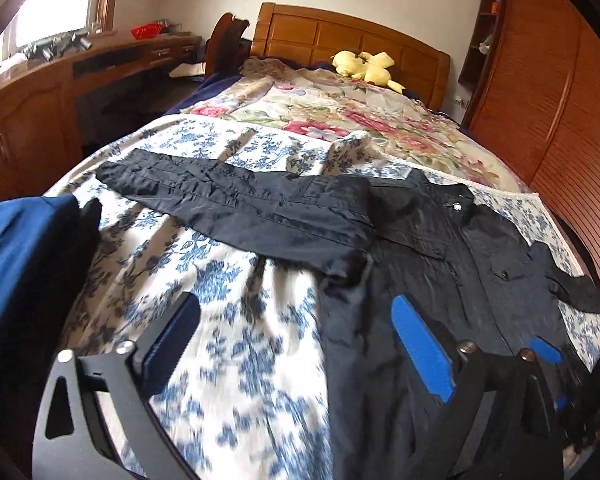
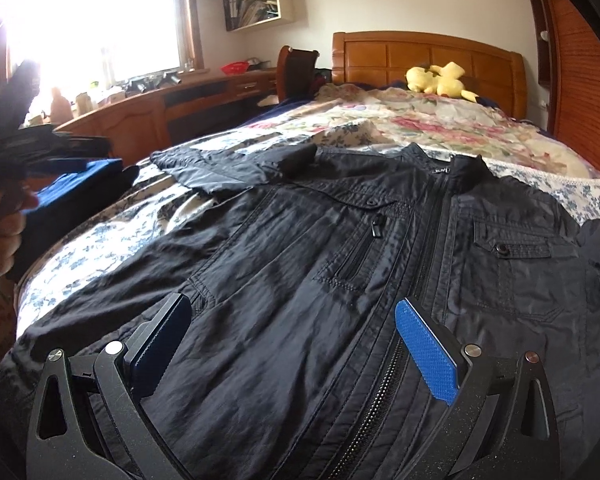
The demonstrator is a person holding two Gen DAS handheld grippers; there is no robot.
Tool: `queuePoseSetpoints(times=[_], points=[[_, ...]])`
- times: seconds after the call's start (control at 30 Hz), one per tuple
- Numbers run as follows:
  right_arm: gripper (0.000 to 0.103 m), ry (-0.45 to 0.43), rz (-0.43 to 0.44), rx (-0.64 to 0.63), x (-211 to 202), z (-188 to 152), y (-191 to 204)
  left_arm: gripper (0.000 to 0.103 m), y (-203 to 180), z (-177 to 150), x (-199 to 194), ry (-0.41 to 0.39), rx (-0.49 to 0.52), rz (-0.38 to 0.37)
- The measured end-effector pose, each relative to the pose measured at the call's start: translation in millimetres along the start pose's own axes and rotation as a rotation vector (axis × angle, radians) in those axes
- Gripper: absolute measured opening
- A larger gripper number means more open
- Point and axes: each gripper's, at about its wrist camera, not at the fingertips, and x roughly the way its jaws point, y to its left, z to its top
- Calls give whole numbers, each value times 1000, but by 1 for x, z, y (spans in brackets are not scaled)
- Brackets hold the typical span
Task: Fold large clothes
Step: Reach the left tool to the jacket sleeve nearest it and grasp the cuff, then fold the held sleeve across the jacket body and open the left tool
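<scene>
Well, your black jacket [image 2: 380,248] lay flat mid-frame on the flowery bed [image 1: 228,344], wooden headboard [image 2: 428,56] up top. Your left gripper [image 1: 296,340] and right gripper [image 2: 292,344] were wide open, holding nothing.

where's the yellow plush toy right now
The yellow plush toy lies at the far end of the bed, right of centre in both views, against the wooden headboard, on the floral quilt beyond the black jacket.

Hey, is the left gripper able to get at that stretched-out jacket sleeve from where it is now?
Probably yes. The left gripper is open above the bedspread, and the sleeve lies flat ahead with nothing between them.
</scene>
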Motion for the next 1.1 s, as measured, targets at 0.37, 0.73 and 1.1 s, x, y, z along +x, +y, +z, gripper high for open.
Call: queuePoseSetpoints(times=[0.37, 0.73, 1.1], points=[[103, 2, 18, -3, 0, -1, 1, 83, 34, 39, 113, 79, -164, 52], [103, 18, 39, 17, 3, -2, -2, 71, 80, 50, 167, 115, -295, 133], [103, 16, 42, 23, 3, -3, -3, 0, 27, 71, 139, 76, -109, 175]])
